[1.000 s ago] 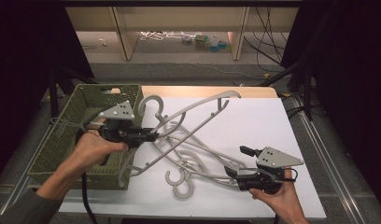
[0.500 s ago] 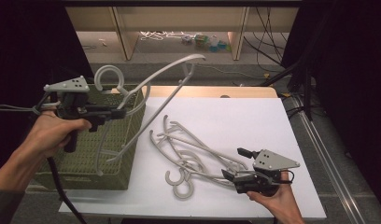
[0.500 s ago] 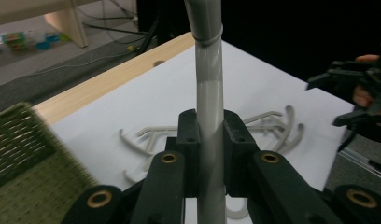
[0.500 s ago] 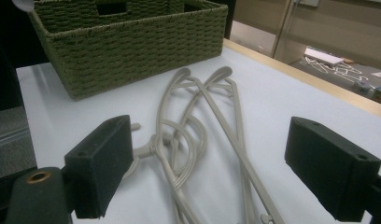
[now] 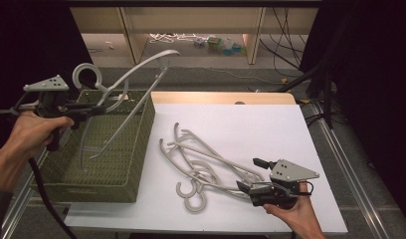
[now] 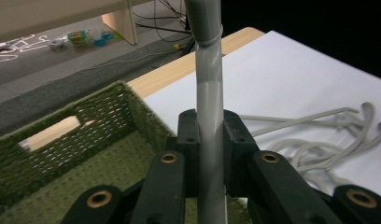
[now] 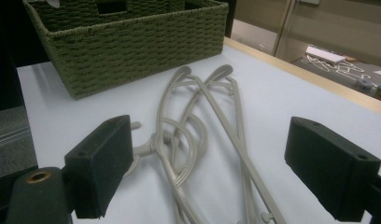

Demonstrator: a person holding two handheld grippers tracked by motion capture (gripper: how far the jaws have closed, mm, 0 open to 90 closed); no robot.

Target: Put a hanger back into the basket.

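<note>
no text, label, brand, number or sign can be read anywhere: none on the hanger between the left jaws, none on the basket or hangers ahead of the right jaws.

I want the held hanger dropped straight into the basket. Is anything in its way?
Nothing visible blocks it. The left gripper holds the grey hanger above the green wicker basket, one end already dipping inside.

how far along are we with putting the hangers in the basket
Done: nothing clearly lies loose in the green basket yet. In hand: the left gripper is shut on one grey hanger, lower end inside the basket. Left: a tangle of hangers on the white table; the right gripper is open beside it.
</note>
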